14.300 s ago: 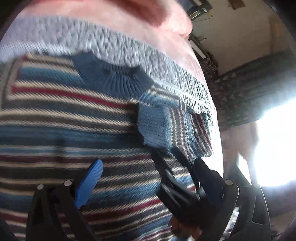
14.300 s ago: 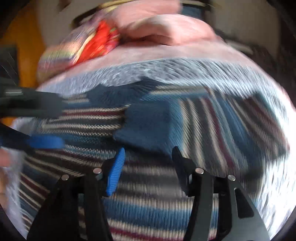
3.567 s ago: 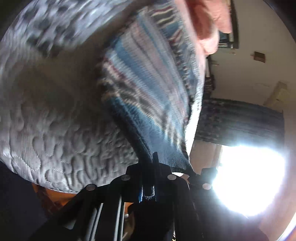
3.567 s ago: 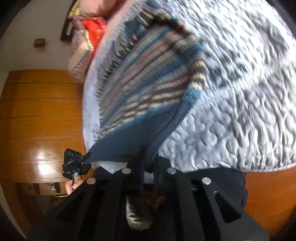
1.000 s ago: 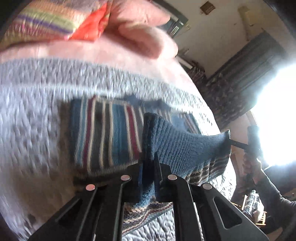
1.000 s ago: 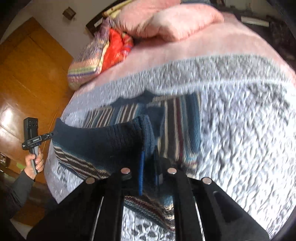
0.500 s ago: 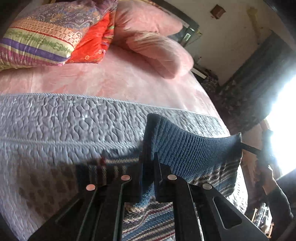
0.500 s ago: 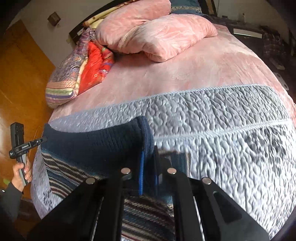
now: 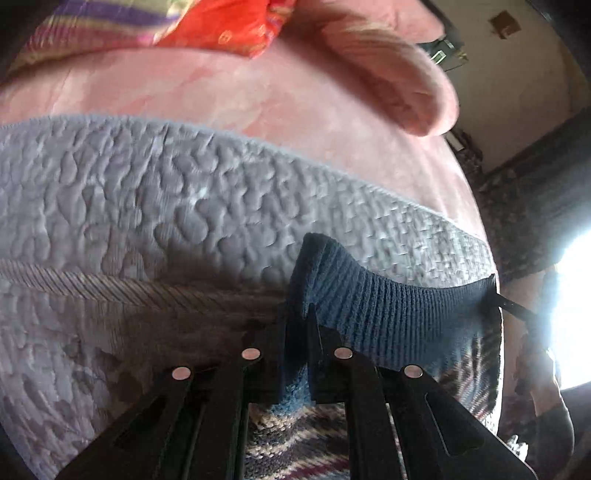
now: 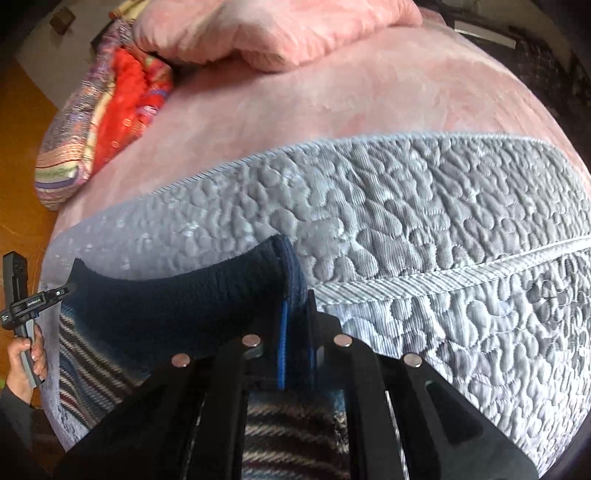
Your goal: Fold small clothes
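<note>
Through my left wrist camera, the left hand-held gripper (image 9: 297,328) is clamped tight on the navy ribbed hem of the striped sweater (image 9: 388,314). That hem stretches taut to my right, where the other hand-held gripper pinches its far corner near the bright window (image 9: 576,310). The striped body of the sweater hangs below the hem over the grey quilted bedspread (image 9: 147,206). Beyond the quilt lie a pink blanket (image 9: 258,99), a pink pillow (image 9: 399,81) and a red-patterned cushion (image 9: 221,22).

Through my right wrist camera, the right hand-held gripper (image 10: 297,332) is closed on the opposite corner of the same hem, blue pad pressed against the knit. The hem runs left to the left hand-held gripper, held in a hand (image 10: 26,358) at the bed's edge beside a wooden panel (image 10: 22,147). The striped fabric drapes beneath my fingers, resting on the quilt at the near edge of the bed.
</note>
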Available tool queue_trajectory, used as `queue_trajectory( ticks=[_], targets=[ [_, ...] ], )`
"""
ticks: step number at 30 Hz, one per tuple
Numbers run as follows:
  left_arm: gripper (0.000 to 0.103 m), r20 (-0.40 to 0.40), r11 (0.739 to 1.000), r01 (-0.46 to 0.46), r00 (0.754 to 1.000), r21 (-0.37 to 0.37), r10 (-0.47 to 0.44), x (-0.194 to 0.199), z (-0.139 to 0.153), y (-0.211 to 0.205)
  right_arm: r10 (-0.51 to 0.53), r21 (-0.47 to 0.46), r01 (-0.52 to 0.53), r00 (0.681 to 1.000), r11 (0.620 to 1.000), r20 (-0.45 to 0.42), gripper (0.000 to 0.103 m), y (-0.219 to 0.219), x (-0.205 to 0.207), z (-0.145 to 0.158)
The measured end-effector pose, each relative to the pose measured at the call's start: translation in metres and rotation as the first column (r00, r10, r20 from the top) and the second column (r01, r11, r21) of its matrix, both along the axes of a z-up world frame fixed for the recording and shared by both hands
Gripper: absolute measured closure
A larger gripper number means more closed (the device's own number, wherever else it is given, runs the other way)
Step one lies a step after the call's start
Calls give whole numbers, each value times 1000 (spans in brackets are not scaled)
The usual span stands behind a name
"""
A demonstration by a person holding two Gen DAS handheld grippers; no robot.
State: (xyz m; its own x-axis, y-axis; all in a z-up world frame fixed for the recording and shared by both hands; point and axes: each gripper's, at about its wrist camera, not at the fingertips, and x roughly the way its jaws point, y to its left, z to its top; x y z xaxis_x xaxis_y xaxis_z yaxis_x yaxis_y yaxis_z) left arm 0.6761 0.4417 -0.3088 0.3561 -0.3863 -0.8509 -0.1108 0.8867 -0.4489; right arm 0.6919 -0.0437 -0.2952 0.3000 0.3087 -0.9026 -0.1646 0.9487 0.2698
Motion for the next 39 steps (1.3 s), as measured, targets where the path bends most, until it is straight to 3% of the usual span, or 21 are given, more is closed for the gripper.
queue_trajectory(
  ticks=[8, 11, 13, 14, 16, 19, 23, 24, 26, 27, 28, 29, 32, 34, 37, 38, 39],
  targets=[
    [94, -54, 1000, 7, 999, 22, -6, 4, -24, -1, -44, 3, 44, 996, 999, -73, 96, -4, 6, -41],
    [86, -47, 999, -16, 999, 32, 18, 1, -19, 1, -45, 16, 47, 994, 999, -100, 93, -4, 7, -45],
    [79, 20, 992, -88, 996, 94, 86, -9, 2, 5, -56, 3, 56, 995, 998, -78, 73, -4, 4, -34],
    [78, 50, 988, -105, 994, 118, 99, -12, 11, 6, -68, -6, 67, 997, 998, -38, 56, -8, 0, -23],
    [77, 120, 997, -64, 991, 50, 58, -22, 32, -1, -63, 41, 62, 997, 997, 37, 53, -11, -13, 1],
    [73, 132, 997, 42, 991, -66, -33, -27, 36, -21, -23, 204, 22, 1000, 979, 1, 56, -8, -31, 10],
    [79, -44, 999, 51, 998, 18, -50, -20, -8, -29, 12, 267, 24, 991, 963, -131, 69, 1, -42, -25],
    [92, -65, 998, 41, 997, 43, -39, -20, -18, -27, 7, 253, 32, 989, 967, -151, 77, 2, -43, -34],
    [100, -76, 998, 25, 997, 65, -20, -19, -21, -23, -13, 204, 46, 987, 978, -161, 97, -2, -41, -50],
    [100, -74, 998, 21, 997, 66, -16, -19, -19, -23, -22, 214, 58, 986, 975, -167, 99, -5, -39, -51],
    [100, -61, 997, 13, 998, 71, -9, -20, -13, -22, -42, 231, 84, 983, 969, -181, 99, -9, -38, -49],
    [99, -33, 998, 7, 999, 60, -5, -23, -3, -21, -47, 242, 89, 984, 966, -173, 93, -10, -37, -42],
    [93, 74, 994, 71, 995, -78, -65, -50, 29, -29, 1, 336, 41, 992, 941, -124, 91, -3, -60, -18],
    [93, 78, 984, 119, 991, -129, -109, -62, 30, -38, 55, 390, -2, 991, 921, -126, 91, 8, -78, -15],
    [93, -3, 988, 146, 989, -42, -146, -76, 5, -51, 105, 355, -40, 981, 934, -165, 92, 26, -94, -34],
    [95, -28, 991, 133, 991, -12, -133, -76, -5, -50, 91, 326, -33, 982, 945, -166, 101, 26, -95, -42],
    [98, -38, 994, 111, 993, -22, -112, -77, -14, -45, 76, 320, -17, 982, 947, -174, 103, 25, -94, -46]
  ],
)
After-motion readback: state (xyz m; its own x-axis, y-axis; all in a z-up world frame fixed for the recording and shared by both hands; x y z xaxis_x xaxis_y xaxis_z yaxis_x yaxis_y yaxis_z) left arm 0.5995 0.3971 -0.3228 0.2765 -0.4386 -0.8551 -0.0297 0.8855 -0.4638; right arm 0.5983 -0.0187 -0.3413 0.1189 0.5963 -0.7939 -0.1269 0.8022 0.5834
